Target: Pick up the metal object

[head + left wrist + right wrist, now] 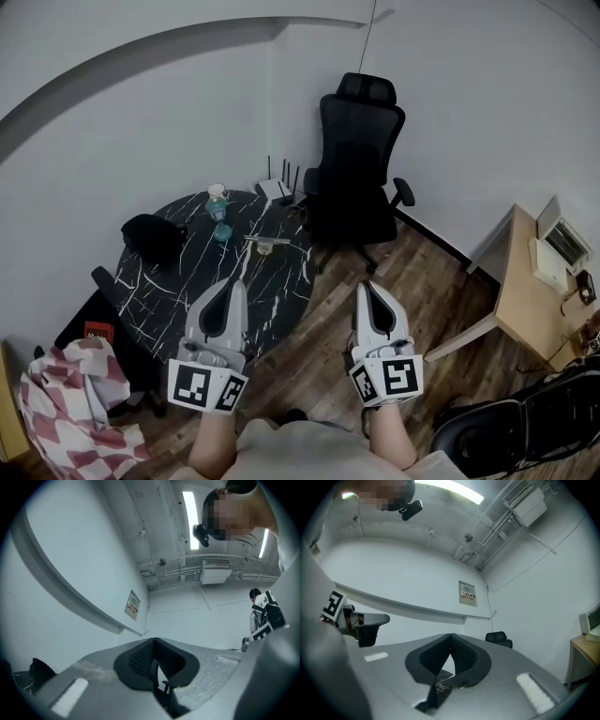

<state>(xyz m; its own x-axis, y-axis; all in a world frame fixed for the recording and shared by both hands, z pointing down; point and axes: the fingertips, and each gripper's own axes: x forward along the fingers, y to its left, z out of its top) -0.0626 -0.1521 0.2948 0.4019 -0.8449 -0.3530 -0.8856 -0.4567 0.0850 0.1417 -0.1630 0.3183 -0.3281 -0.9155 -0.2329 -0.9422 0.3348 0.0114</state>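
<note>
A small flat metal object [267,244] lies on the round black marble table [169,291], near its far right side. My left gripper [239,284] hovers over the table's near edge, short of the object, jaws shut with nothing between them. My right gripper [367,286] hangs over the wooden floor to the right of the table, also shut and empty. In the left gripper view the left gripper [153,640] points at the white wall with its pads [140,660] meeting at the tip. The right gripper [451,634] likewise shows its pads [464,658] closed together.
On the table stand a water bottle [217,202], a black bag [153,236] and a router with antennas [279,187]. A black office chair [356,169] stands behind the table. A wooden desk [530,300] is at the right and a checked cloth [80,394] at the lower left.
</note>
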